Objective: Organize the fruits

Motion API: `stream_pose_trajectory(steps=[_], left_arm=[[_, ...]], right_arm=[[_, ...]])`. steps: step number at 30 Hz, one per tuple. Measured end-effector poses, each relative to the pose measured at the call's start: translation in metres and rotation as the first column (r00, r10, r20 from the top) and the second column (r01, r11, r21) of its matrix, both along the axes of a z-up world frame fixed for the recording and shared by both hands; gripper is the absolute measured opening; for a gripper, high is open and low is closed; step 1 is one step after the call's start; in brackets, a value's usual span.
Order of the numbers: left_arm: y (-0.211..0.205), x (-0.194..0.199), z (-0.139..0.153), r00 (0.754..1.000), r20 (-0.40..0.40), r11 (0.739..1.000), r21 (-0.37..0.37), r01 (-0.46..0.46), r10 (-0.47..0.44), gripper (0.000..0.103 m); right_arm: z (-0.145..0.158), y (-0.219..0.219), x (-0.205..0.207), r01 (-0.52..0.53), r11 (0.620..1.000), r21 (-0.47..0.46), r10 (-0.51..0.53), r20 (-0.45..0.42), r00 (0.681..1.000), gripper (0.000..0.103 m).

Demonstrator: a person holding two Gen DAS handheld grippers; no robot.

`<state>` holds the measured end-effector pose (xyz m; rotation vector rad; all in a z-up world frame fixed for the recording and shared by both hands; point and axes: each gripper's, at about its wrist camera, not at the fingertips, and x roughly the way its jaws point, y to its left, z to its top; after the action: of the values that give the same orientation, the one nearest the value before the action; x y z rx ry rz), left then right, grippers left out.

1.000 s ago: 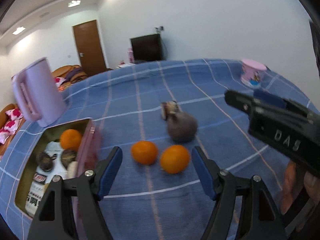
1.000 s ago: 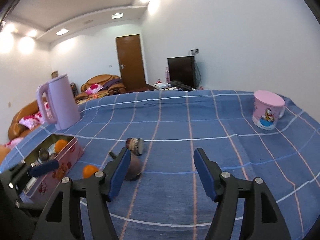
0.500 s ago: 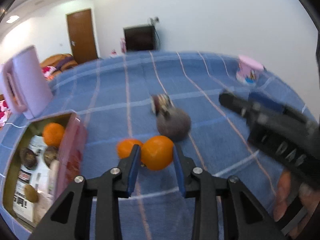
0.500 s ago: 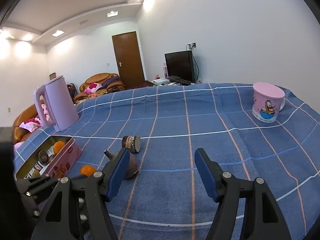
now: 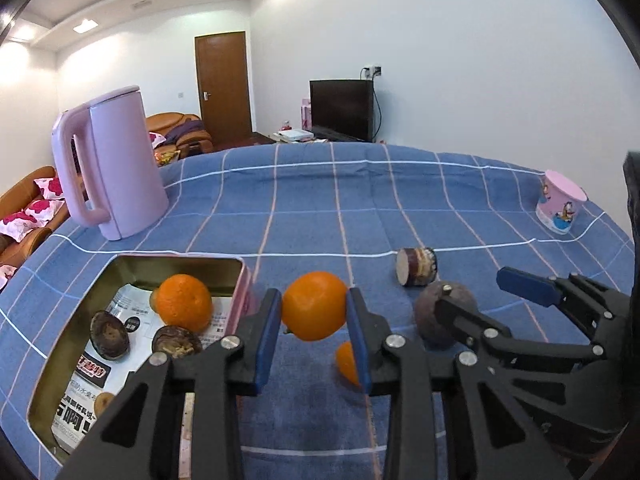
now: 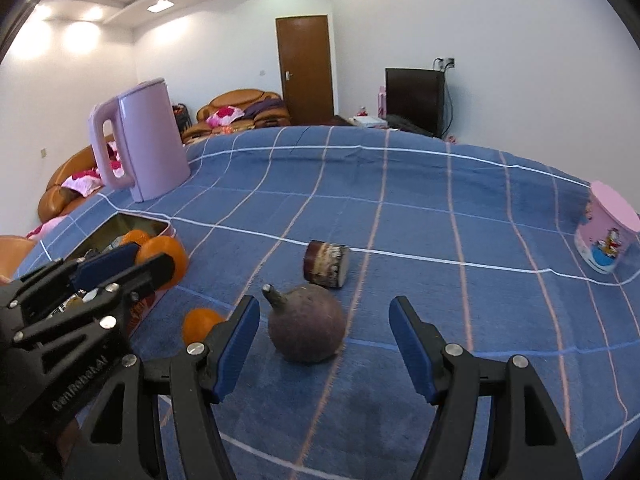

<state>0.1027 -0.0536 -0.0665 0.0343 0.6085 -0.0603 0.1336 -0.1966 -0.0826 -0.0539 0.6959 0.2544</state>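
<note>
My left gripper (image 5: 314,332) is shut on an orange (image 5: 314,306) and holds it above the cloth, just right of the pink tin box (image 5: 176,260). The tin holds another orange (image 5: 184,307) and dark fruits (image 5: 109,334). A second loose orange (image 5: 346,362) lies on the cloth, partly hidden behind the left gripper's right finger. My right gripper (image 6: 324,354) is open with a dark purple round fruit (image 6: 307,328) between its fingers on the cloth. A cut dark fruit piece (image 6: 326,264) lies just beyond.
A pink kettle (image 5: 110,168) stands behind the tin at the far left. A pink cartoon cup (image 6: 606,238) stands upside down at the far right. The table wears a blue checked cloth (image 5: 320,208). The left gripper also shows in the right wrist view (image 6: 132,264).
My left gripper closed on one orange and lifted it toward the tin. My right gripper moved down and forward so the purple fruit now sits between its open fingers.
</note>
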Motion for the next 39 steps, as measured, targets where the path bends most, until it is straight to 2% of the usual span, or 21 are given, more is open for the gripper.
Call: stream_pose_trajectory(steps=[7, 11, 13, 15, 26, 39], left_arm=[[0.006, 0.008, -0.006, 0.999, -0.026, 0.999, -0.025, -0.023, 0.022, 0.034], [0.005, 0.006, -0.005, 1.0, -0.014, 0.999, -0.029, -0.018, 0.018, 0.034], [0.006, 0.005, -0.005, 1.0, -0.007, 0.999, -0.03, -0.015, 0.015, 0.034], [0.007, 0.005, -0.005, 1.0, -0.005, 0.999, -0.039, -0.014, 0.014, 0.034], [0.004, -0.002, -0.001, 0.999, 0.032, 1.0, -0.025, 0.0, 0.0, 0.034], [0.004, -0.009, 0.003, 0.997, 0.078, 1.0, -0.021, -0.004, 0.006, 0.034]], right_arm=[[-0.008, 0.004, 0.018, 0.002, 1.0, 0.011, -0.001, -0.069, 0.998, 0.069], [-0.019, 0.008, 0.032, -0.007, 1.0, 0.015, 0.009, -0.155, 0.988, 0.068], [-0.022, 0.008, 0.035, -0.026, 0.999, 0.032, 0.031, -0.18, 0.983, 0.052], [-0.022, 0.007, 0.033, -0.029, 0.999, 0.035, 0.034, -0.177, 0.984, 0.05], [-0.003, 0.005, 0.01, -0.018, 0.999, 0.044, 0.019, -0.019, 1.0, 0.05], [0.01, 0.003, -0.005, -0.014, 0.999, 0.05, 0.009, 0.095, 0.995, 0.05]])
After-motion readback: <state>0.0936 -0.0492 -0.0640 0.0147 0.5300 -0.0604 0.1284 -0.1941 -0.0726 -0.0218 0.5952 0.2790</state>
